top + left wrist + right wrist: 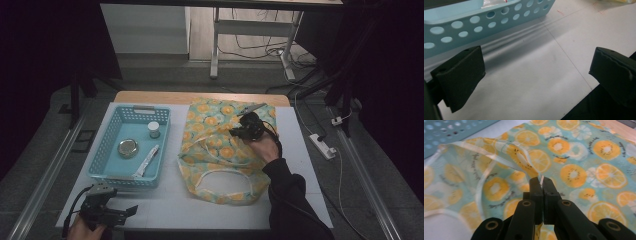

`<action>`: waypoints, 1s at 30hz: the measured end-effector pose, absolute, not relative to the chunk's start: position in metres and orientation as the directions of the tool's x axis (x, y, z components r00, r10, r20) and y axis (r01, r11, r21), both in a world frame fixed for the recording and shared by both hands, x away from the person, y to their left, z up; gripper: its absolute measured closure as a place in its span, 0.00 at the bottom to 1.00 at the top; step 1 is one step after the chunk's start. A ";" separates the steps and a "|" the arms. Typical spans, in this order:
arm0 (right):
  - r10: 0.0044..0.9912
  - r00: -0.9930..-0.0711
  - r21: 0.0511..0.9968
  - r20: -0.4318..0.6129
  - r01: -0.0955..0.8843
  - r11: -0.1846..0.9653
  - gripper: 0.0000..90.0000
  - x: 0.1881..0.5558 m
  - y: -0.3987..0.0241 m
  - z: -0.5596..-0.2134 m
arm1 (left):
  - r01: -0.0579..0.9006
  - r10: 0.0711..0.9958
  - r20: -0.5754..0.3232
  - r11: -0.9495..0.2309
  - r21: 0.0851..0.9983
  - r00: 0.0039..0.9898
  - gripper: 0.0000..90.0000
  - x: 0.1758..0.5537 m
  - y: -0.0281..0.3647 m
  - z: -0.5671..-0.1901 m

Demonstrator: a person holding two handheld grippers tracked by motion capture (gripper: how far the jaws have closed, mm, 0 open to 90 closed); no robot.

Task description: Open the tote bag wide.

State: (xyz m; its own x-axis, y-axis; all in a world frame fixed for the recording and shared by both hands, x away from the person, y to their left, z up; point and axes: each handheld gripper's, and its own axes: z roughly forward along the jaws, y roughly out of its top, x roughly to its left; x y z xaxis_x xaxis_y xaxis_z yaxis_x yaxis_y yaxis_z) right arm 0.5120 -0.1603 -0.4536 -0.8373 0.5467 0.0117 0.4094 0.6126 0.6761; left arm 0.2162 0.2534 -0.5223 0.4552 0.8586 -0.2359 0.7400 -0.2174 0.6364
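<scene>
The right gripper (541, 185) has its jaws pressed together on a fold of the fruit-print bag (574, 157), pinching the cream-trimmed edge (506, 160) so that the cloth rises in a ridge from the jaw tips and runs away to their left. Beyond the tips the bag lies flat on the table, orange and kiwi slices across it; farther left of the ridge is the perforated wall of the blue basket (454, 132).

In the high view the right gripper (245, 131) sits over the middle of the bag (220, 150), the hand (265, 146) behind it and the dark sleeve (290, 200) reaching in from the near edge. The basket (107, 150), well to its left, holds a small jar (154, 130), a round tin (128, 148) and a tube (147, 161).

The left gripper (536, 72) has its jaws wide apart with nothing between them, over bare white table (529, 75) just in front of the basket's near wall (481, 21); in the high view it rests low at the near-left corner (107, 210).
</scene>
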 end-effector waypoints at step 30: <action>0.641 -0.767 0.653 -0.006 0.483 0.583 0.74 0.555 -0.161 -0.491 | 0.744 0.859 -0.239 -0.217 0.631 0.453 0.01 0.217 0.253 -0.522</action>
